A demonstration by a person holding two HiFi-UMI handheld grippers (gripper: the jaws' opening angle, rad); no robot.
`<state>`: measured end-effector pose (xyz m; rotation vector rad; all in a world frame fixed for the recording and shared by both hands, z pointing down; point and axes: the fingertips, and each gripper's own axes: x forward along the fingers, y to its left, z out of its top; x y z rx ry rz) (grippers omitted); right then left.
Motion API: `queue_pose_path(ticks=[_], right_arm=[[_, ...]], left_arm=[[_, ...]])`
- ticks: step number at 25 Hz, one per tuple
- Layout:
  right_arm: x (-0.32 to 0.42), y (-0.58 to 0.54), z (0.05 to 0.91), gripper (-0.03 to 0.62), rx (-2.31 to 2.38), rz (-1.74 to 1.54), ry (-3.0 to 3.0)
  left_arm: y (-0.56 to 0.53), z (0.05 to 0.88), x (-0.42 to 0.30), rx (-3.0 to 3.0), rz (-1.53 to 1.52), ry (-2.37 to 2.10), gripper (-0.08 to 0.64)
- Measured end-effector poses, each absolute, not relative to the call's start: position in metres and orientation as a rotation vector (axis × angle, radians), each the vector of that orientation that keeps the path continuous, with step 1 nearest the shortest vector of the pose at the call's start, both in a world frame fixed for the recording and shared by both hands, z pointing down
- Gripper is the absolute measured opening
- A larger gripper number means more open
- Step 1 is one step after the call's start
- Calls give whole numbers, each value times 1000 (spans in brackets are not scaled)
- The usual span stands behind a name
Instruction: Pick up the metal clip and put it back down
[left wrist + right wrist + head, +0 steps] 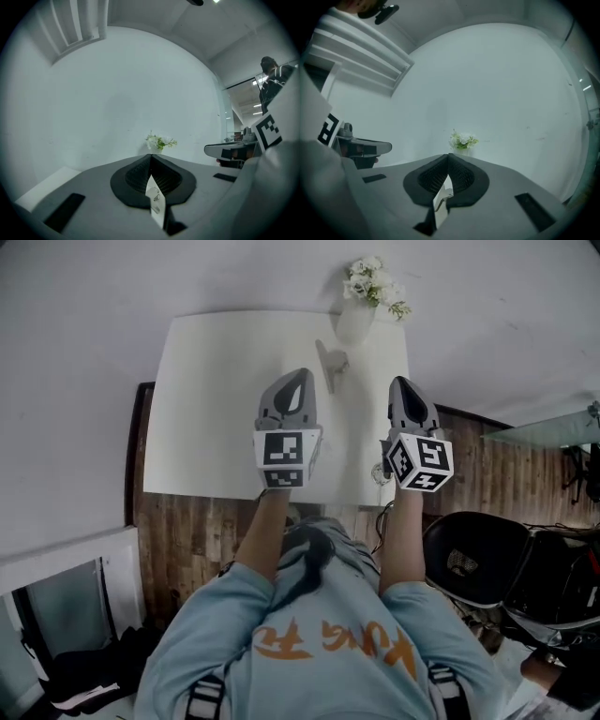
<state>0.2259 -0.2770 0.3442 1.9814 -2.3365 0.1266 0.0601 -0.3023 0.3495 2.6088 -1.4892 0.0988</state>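
Apparently awaiting pickup, the small silver metal clip (330, 364) is sitting just ahead of the jaw tips, while the left gripper (300, 377) and right gripper (401, 382) are hovering closed on nothing.

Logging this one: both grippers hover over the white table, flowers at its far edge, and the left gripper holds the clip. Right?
Not quite. The clip is not held: it sits on the table, ahead of the grippers, as the head view shows. The left gripper is shut on nothing. The rest stands.
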Motion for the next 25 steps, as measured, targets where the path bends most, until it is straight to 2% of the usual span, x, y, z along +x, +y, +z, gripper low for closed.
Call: queue_pose_path(ticks=[7,25], right_arm=[[222,-239,323,12,1981,5,-2338],[220,-235,316,12,1931,-44,-2401]], left_arm=[[-267,328,57,2640,103,-1531,23],[-267,329,54,2617,127,-1570,25]])
